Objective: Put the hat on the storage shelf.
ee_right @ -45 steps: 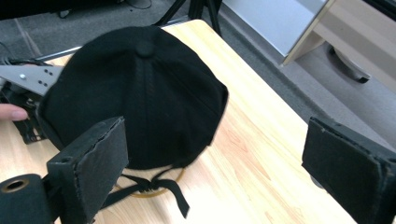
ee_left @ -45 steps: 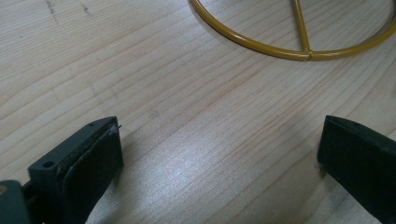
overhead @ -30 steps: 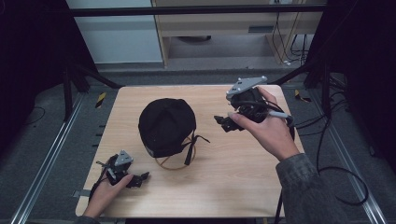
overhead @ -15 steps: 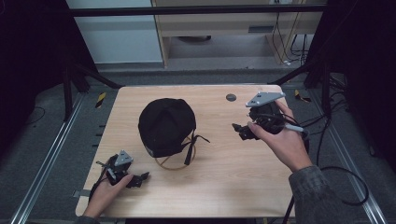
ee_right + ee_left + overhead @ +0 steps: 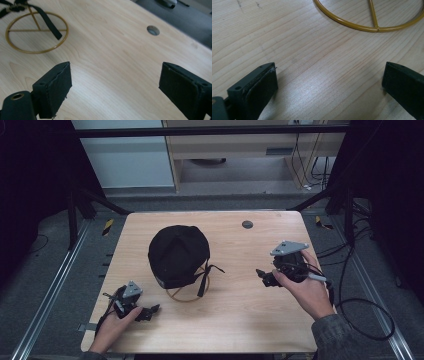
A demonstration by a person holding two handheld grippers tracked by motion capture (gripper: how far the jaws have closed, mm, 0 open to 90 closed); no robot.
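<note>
On the table [image 5: 235,320] there was 1 black cap [image 5: 177,255], and it sat on 1 yellow wire stand [image 5: 187,296]. There were 2 grippers, the left gripper [image 5: 149,312] and the right gripper [image 5: 264,277], each held by 1 hand. The tabletop had also 1 small round hole [image 5: 247,224].

Bare table [image 5: 240,315] lies open between both tools; only the cap [image 5: 177,255] on its stand [image 5: 187,295] blocks the middle.

1. Your right gripper [image 5: 264,276] has drawn back from the far side of the table [image 5: 235,330] toward you and moved lower
2. It has uncovered the round hole [image 5: 247,224] in the tabletop
</note>
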